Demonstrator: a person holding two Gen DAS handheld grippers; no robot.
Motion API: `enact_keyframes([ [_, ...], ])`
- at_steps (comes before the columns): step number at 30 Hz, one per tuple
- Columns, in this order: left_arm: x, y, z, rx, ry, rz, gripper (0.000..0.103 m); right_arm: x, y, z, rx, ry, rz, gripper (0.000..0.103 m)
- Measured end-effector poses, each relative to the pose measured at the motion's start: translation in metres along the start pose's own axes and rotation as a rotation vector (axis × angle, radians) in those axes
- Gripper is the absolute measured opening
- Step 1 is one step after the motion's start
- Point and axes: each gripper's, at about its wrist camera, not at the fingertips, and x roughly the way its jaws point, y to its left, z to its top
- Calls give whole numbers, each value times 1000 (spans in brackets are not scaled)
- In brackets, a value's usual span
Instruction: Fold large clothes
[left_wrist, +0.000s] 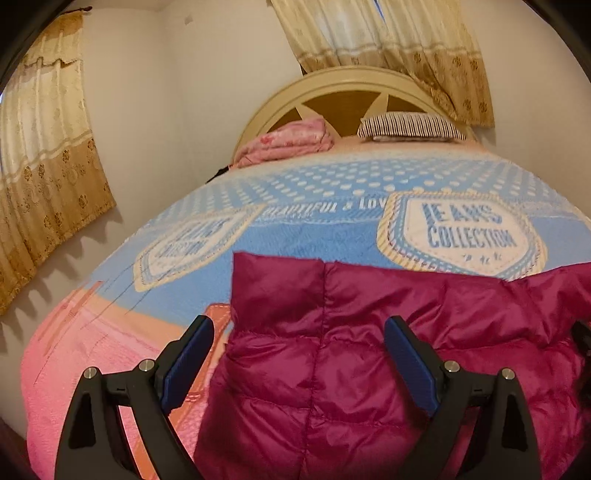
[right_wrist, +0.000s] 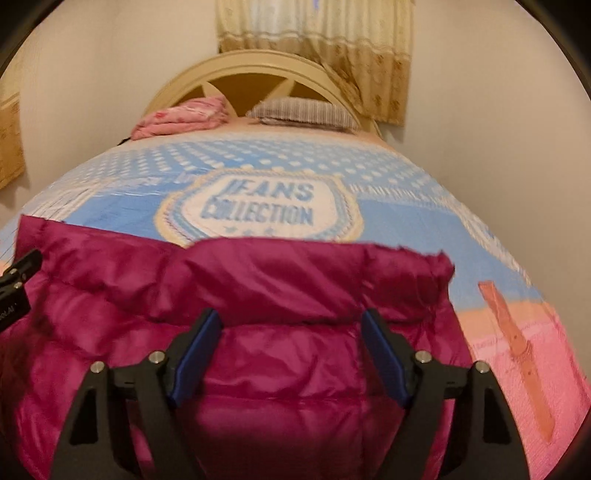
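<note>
A bed (left_wrist: 110, 350) fills both views, covered by a blue, white and pink printed blanket (right_wrist: 424, 229) with "JEANS COLLECTION" shield badges. Behind it rises an arched cream headboard (left_wrist: 343, 79), and gold patterned curtains (left_wrist: 44, 177) hang on the cream walls at the left and over the head of the bed.

A magenta quilted puffer jacket (left_wrist: 332, 350) lies spread flat on the near part of the blanket, its far hem reaching the lower edge of the badge in the right wrist view. It stretches under both claws and runs from one view into the other.

At the head of the bed, a striped pillow (left_wrist: 410, 127) lies on the right and a folded pink quilt (left_wrist: 288, 142) on the left.

The left claw (left_wrist: 299, 334) hangs over the jacket's left edge with its black fingers and blue pads spread wide and nothing between them; one finger is over the blanket, the other over the jacket. The right claw (right_wrist: 291, 328) is also spread wide above the jacket's right portion, gripping nothing; the view is blurred.
</note>
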Motion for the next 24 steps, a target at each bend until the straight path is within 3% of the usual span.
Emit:
enact_keyframes([
  [5,24,-9,-9,22,56,-1,94,15,-21,-7,65,38,10,81],
  [24,52,-24,-18,63,137,-6,96,36,-16,-11,85,94,10,82],
])
